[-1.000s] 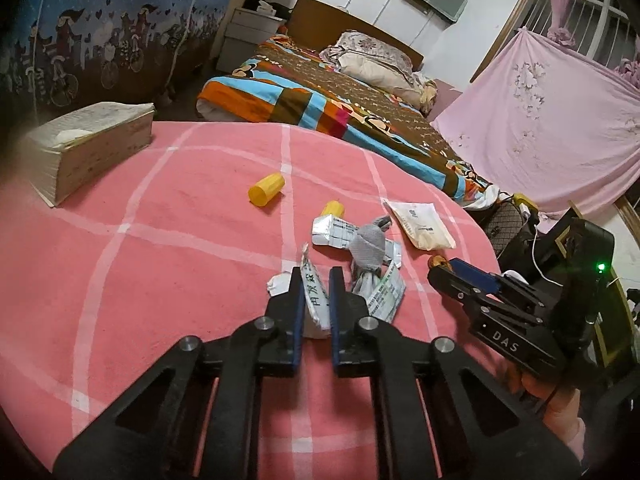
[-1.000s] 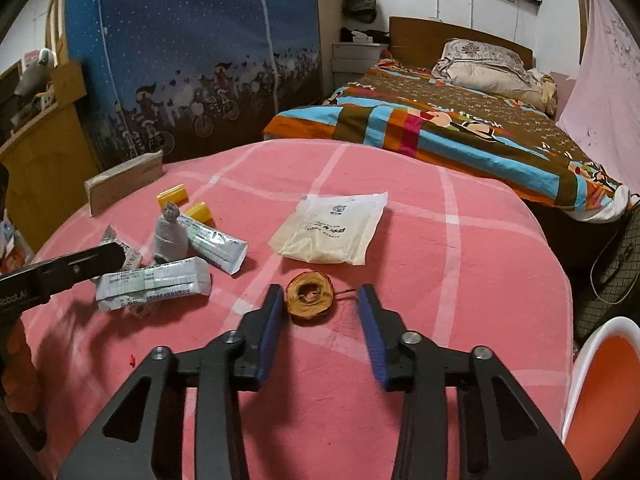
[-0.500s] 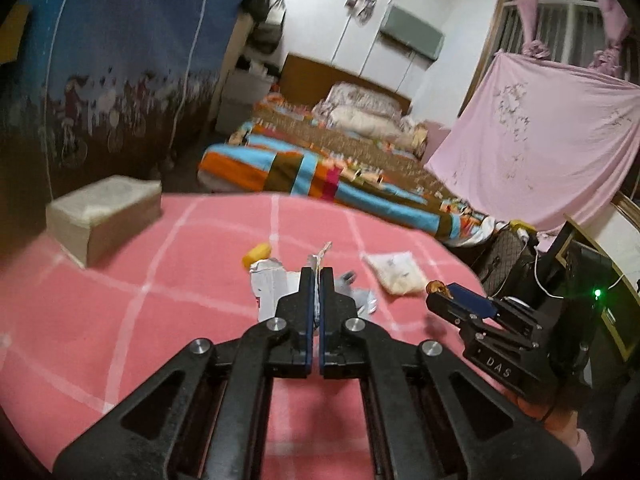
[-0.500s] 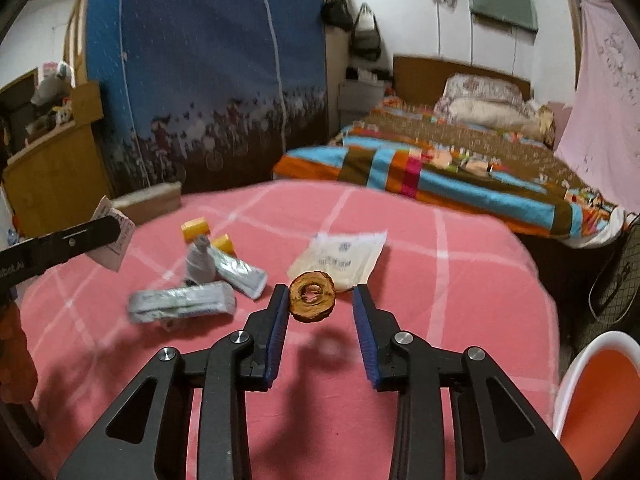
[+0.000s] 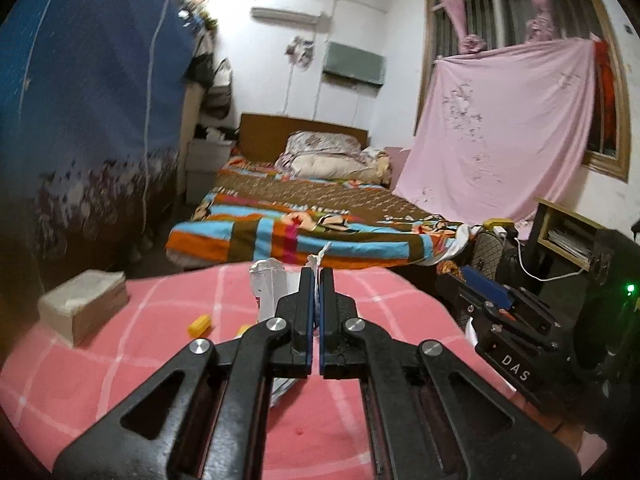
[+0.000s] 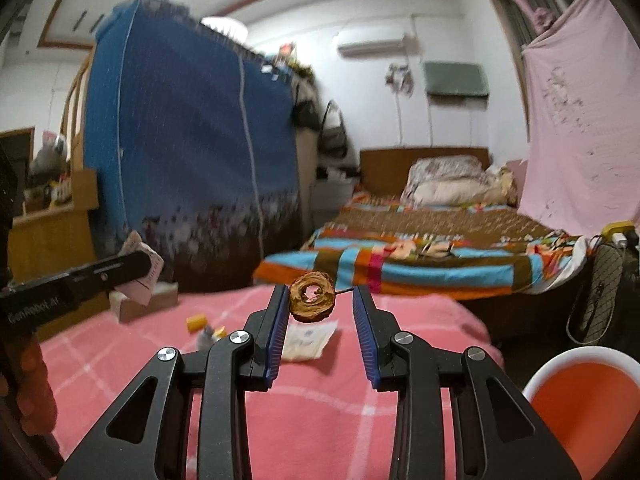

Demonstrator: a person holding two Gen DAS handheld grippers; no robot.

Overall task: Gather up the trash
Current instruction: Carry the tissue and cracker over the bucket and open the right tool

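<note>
My left gripper (image 5: pixel 316 276) is shut on a crumpled white paper wrapper (image 5: pixel 269 285) and holds it above the pink table (image 5: pixel 120 360); it also shows in the right wrist view (image 6: pixel 142 270). My right gripper (image 6: pixel 320 300) holds a brown dried ring-shaped scrap (image 6: pixel 312 297) in the air. The scrap touches the left pad, its thin stem reaches toward the right pad, and a gap shows between them. On the table lie a yellow cap (image 5: pixel 200 324), a grey tube (image 6: pixel 206 336) and a white packet (image 6: pixel 306 340).
A thick book (image 5: pixel 82 306) lies at the table's left edge. An orange bin with a white rim (image 6: pixel 580 408) stands at the lower right. A bed with a striped blanket (image 5: pixel 312 232) is beyond the table. The right gripper's body (image 5: pixel 512 340) is at the right.
Both grippers have risen from the table. The left one closed on the paper wrapper and lifted it. The right one closed around the brown ring and lifted it.
</note>
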